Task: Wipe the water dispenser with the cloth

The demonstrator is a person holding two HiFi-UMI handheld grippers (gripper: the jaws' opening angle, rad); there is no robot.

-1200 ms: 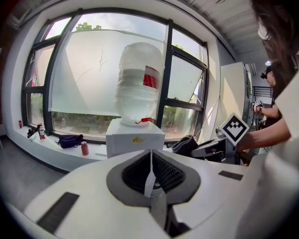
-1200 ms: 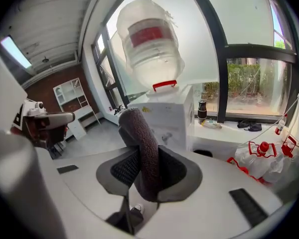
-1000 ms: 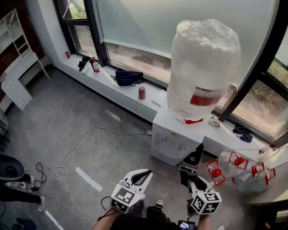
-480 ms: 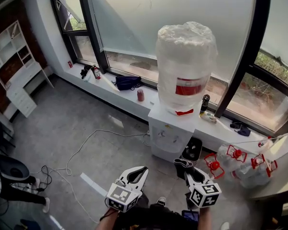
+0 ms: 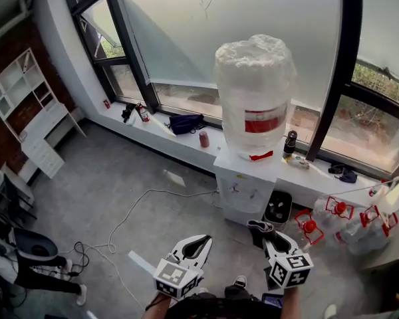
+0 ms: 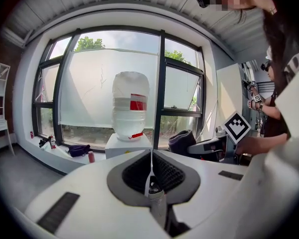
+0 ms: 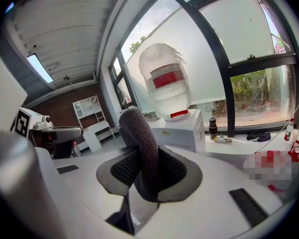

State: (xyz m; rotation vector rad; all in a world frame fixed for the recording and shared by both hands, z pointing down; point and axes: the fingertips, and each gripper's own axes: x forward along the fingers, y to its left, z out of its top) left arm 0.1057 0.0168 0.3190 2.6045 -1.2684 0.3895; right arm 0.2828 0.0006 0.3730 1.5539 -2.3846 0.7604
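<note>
The white water dispenser [image 5: 245, 190] stands against the window ledge, with a large plastic-wrapped bottle [image 5: 255, 98] with a red label on top; it also shows as the dispenser [image 6: 127, 143] and the dispenser [image 7: 182, 131] in the gripper views. My right gripper [image 5: 274, 242] is shut on a dark grey cloth [image 7: 142, 148], whose fold sticks up from the jaws; the cloth [image 5: 260, 229] shows in the head view too. My left gripper [image 5: 194, 246] is shut and empty, its jaws pressed together. Both grippers hang well short of the dispenser, low in the head view.
Empty bottles with red handles [image 5: 349, 221] lie right of the dispenser. A black bin [image 5: 276, 209] sits beside it. A white cable [image 5: 139, 203] runs across the grey floor. A red can [image 5: 203, 138], dark bag [image 5: 187, 122] and dark flask [image 5: 290, 142] sit on the ledge. A white shelf [image 5: 33, 128] stands left.
The view has shifted, so the dispenser sits more central and slightly farther. Both grippers keep their pose near the bottom, the cloth still held in the right one.
</note>
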